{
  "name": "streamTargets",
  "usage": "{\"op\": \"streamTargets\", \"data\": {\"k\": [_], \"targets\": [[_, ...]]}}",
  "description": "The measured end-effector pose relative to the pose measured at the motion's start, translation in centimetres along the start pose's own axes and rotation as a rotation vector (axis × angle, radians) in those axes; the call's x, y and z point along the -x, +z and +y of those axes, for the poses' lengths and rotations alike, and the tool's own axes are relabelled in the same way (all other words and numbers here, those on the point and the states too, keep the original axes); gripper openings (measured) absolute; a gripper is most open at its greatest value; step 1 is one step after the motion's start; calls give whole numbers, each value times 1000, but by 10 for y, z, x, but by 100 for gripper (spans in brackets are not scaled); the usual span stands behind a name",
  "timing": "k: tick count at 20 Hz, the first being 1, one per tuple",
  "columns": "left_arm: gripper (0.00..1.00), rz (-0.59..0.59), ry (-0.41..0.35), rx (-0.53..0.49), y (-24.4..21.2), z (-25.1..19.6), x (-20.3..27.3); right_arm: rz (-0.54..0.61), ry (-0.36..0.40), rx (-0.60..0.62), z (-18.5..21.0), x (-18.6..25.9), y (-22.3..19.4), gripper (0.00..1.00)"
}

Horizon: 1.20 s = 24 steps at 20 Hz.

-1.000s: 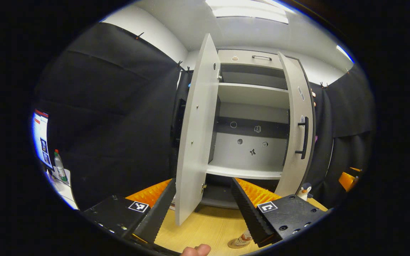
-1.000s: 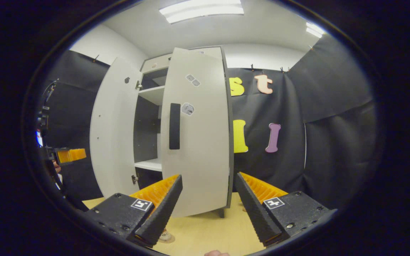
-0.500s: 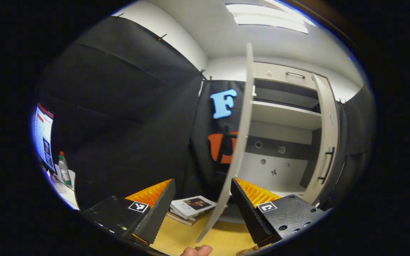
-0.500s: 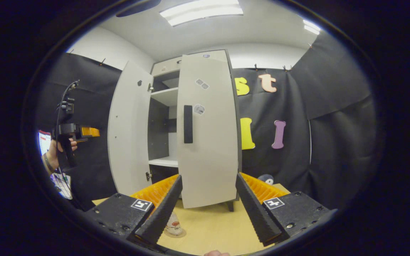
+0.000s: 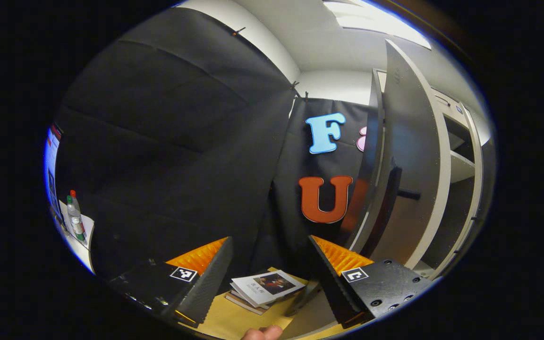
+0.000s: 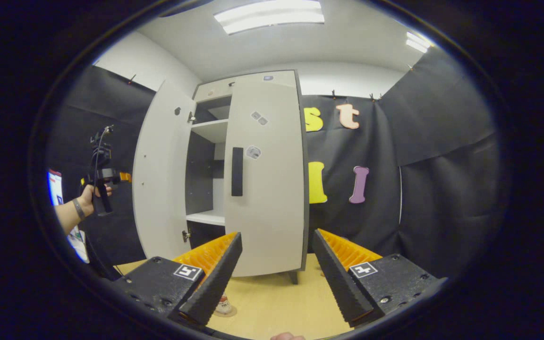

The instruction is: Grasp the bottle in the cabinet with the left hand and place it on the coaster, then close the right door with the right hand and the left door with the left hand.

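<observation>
Left gripper (image 5: 269, 274) now outside left door (image 5: 409, 156)

Left gripper (image 5: 269, 264) (fingers apart) beside left door (image 5: 409, 156).

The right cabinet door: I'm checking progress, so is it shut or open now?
Nearly shut, perhaps fully. In the right gripper view the right door faces forward over its half of the cabinet, while the left door stands wide open, baring the shelves.
</observation>
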<state>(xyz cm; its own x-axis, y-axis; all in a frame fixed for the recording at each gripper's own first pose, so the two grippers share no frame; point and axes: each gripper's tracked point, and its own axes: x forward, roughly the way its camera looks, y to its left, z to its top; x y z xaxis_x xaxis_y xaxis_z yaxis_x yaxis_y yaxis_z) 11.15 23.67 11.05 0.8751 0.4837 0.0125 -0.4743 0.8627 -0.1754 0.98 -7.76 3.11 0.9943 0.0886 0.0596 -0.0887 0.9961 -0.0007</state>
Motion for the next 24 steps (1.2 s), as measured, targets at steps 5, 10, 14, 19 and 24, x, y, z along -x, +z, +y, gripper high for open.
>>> {"op": "streamTargets", "data": {"k": [5, 10, 14, 19, 24], "targets": [[94, -30, 22, 6, -1, -3, -3, -25, 9, -21, 6, -3, 7, 98], [93, -55, -14, -33, -1, -37, 17, -24, 38, -32, 9, -9, 6, 98], [92, -42, -118, -57, -16, -89, 28, -33, 37, -28, 4, -10, 8, 98], [96, -29, -214, -17, -26, -145, 30, -38, -20, -29, -21, -3, 10, 98], [99, -32, -195, -77, -29, -149, 25, -45, -81, -40, -45, 11, 14, 98]]}}
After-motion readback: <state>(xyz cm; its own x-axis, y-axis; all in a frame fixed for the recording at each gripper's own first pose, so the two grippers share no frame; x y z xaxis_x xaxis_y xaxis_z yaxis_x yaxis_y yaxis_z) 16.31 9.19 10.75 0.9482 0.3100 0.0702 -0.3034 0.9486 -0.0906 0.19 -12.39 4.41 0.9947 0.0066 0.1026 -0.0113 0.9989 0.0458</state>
